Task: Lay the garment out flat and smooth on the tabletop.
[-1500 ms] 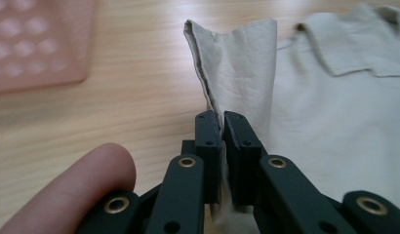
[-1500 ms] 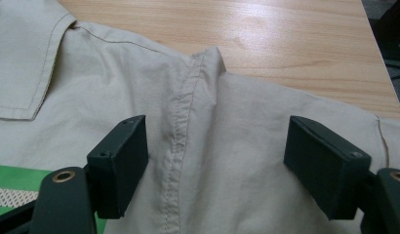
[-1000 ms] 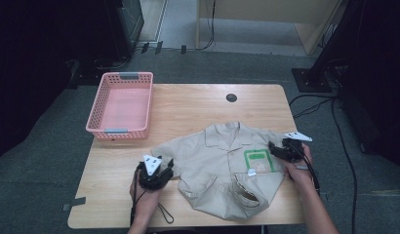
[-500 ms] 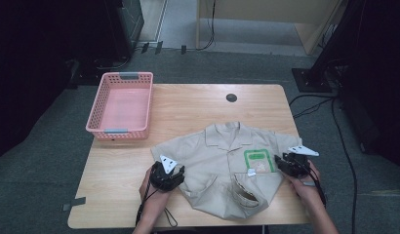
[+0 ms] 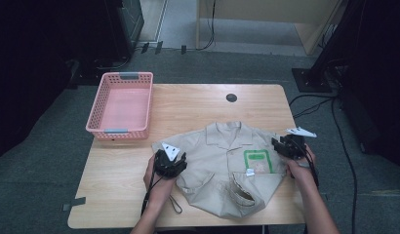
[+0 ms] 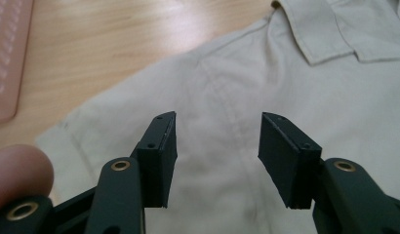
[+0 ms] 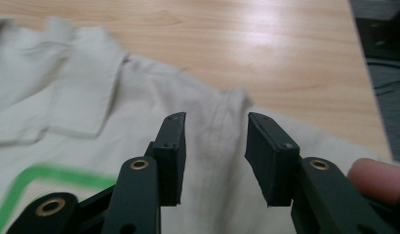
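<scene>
Left gripper (image 6: 217,163) at frame centre, jaws half open above shirt (image 6: 266,87), gripping nothing. Right gripper (image 7: 215,161) jaws narrower, just been opening, shirt seam below, nothing pinched.

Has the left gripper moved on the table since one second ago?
Yes. In the high view the left gripper has moved rightward, away from the pink basket, onto the beige shirt.

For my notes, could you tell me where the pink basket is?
In the high view the pink basket sits at the table's far left corner, apart from the beige shirt.
</scene>
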